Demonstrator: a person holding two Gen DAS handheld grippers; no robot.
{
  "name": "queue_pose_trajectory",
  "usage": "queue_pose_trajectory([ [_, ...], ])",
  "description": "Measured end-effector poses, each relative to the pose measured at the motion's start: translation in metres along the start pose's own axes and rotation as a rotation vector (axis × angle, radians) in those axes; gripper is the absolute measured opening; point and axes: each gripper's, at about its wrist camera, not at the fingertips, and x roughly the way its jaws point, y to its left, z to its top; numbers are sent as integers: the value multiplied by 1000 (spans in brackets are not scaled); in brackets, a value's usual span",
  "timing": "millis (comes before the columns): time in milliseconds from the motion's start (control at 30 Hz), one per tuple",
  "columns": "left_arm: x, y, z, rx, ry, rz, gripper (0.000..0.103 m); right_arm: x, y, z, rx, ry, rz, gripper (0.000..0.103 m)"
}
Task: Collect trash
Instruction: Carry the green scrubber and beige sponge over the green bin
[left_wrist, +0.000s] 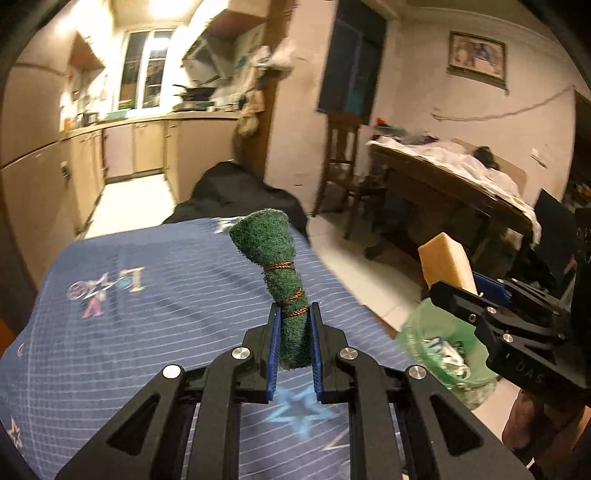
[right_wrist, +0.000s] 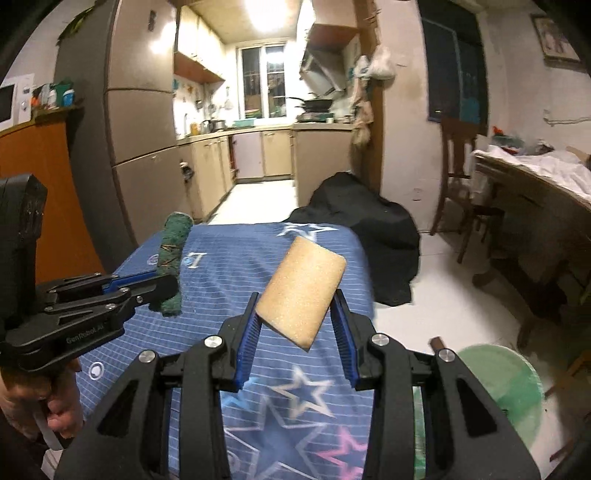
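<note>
A rolled green scouring pad (left_wrist: 275, 251) bound with copper wire stands up between the blue pads of my left gripper (left_wrist: 293, 310), which is shut on its lower end. My right gripper (right_wrist: 295, 299) is shut on a tan sponge (right_wrist: 303, 280), tilted and gripped by its lower corner. Both are lifted above a table under a blue star-print cloth (right_wrist: 236, 266). Each view shows the other gripper: the right gripper (left_wrist: 465, 291) with the sponge (left_wrist: 447, 258), and the left gripper (right_wrist: 162, 280) with the green roll (right_wrist: 171, 243). A green-lined trash bin (left_wrist: 443, 354) holding crumpled waste sits low on the right, beside the table.
The bin (right_wrist: 509, 380) stands on the white floor by the table's right edge. Beyond the table lies a black covered heap (right_wrist: 369, 229). A wooden chair (right_wrist: 458, 177) and a long table with white cloth (right_wrist: 535, 173) are at the right. A hand (right_wrist: 55, 398) grips the left handle.
</note>
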Motion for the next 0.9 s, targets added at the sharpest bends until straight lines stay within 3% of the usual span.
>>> queue_pose_trajectory([
  [267,26,-85,15,82,19,-98,15,-31,-60,-4,46,8,-101,36],
  [600,60,-162,19,152,61,-193,15,-55,-124,-16,127,44,-194,36],
  [900,105,-229,19,247,162,-282,15,-54,-184,-38,233,180,-205,36],
])
